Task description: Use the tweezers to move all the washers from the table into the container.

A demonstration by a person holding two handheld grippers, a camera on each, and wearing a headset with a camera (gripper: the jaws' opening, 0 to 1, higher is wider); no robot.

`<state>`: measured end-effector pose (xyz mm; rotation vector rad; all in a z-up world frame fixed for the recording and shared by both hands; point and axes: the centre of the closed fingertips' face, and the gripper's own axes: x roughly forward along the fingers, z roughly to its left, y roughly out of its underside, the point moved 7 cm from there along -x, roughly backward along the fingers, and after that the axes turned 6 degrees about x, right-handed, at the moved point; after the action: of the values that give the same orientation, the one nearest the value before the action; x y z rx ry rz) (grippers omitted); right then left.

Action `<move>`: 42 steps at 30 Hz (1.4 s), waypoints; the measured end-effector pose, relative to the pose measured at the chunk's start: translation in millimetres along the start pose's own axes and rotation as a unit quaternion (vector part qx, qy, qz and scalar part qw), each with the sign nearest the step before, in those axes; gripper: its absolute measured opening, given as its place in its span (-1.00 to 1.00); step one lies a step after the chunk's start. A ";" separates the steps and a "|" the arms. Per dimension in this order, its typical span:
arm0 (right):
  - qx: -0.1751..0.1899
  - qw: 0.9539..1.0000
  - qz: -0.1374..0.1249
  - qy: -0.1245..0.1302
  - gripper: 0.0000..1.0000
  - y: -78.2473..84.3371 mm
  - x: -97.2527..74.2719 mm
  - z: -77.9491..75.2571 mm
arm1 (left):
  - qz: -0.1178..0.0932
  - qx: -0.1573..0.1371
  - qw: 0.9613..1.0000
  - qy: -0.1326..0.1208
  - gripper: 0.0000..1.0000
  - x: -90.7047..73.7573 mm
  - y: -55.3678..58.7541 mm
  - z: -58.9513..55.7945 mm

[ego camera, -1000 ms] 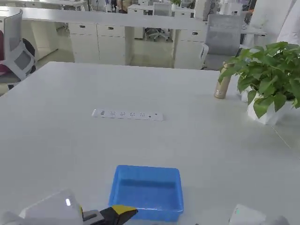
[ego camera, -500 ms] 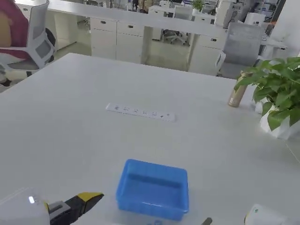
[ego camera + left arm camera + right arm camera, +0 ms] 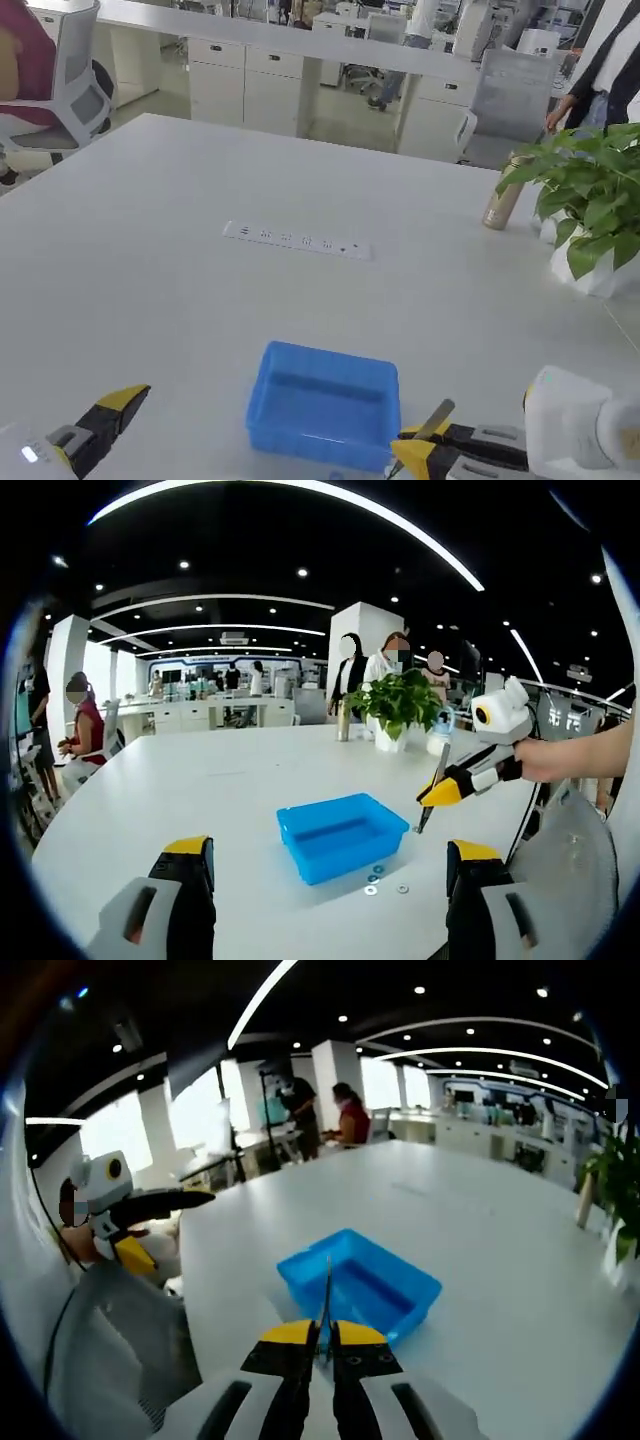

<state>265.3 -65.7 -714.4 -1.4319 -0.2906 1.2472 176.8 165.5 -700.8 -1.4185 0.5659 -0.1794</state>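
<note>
Small washers (image 3: 378,878) lie beside the blue container (image 3: 300,848), near tweezers (image 3: 436,788) pinched in the right gripper (image 3: 321,1335), whose jaws are closed tight. The left gripper (image 3: 328,850) gapes wide and empty over open table (image 3: 200,300).

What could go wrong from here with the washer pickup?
1. The washers are small and lie flat on the table, so the tweezers may slip off or flick one away.
2. The right claw is shut on thin tweezers, which could twist in it.
3. The washers lie close to the container; a low approach may nudge it.
</note>
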 end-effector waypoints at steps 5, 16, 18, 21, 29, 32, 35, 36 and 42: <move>0.000 1.000 -0.010 0.011 -0.94 -12.4 6.5 -10.0 | -0.024 0.005 1.000 -0.012 0.97 -2.1 -4.0 1.1; 0.043 0.998 -0.010 0.040 -0.94 -15.5 49.2 -48.0 | -0.055 0.006 0.998 -0.025 0.97 -3.5 -8.0 2.9; 0.043 0.998 -0.004 0.042 -0.94 -13.5 57.1 -49.7 | -0.054 0.007 0.998 -0.020 0.97 -2.7 -7.1 2.1; 0.046 0.998 0.004 0.044 -0.94 -10.5 66.8 -53.9 | -0.052 0.011 0.998 -0.013 0.97 -1.9 -6.7 0.0; 0.037 0.998 0.018 0.051 -0.94 -5.9 80.6 -55.5 | -0.043 -0.007 0.999 -0.009 0.97 -0.9 -3.4 2.4; 0.035 0.998 0.024 0.053 -0.94 -2.1 82.1 -58.6 | -0.039 -0.004 0.999 -0.010 0.97 -0.7 -2.3 2.3; 0.035 0.998 0.026 0.054 -0.94 -0.7 81.5 -59.1 | -0.038 -0.003 0.999 -0.008 0.97 -0.6 -2.1 1.5; 0.034 0.998 0.026 0.054 -0.94 -1.2 80.6 -56.4 | -0.038 -0.003 0.999 -0.007 0.97 -0.4 -1.9 1.5; 0.028 0.998 0.023 0.059 -0.94 0.8 79.5 -54.3 | -0.036 -0.005 0.999 -0.008 0.97 -0.8 -1.1 2.7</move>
<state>339.9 -36.3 -767.5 -1.4644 -0.1416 1.1923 177.7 168.0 -699.4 -1.4494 0.5042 -0.2220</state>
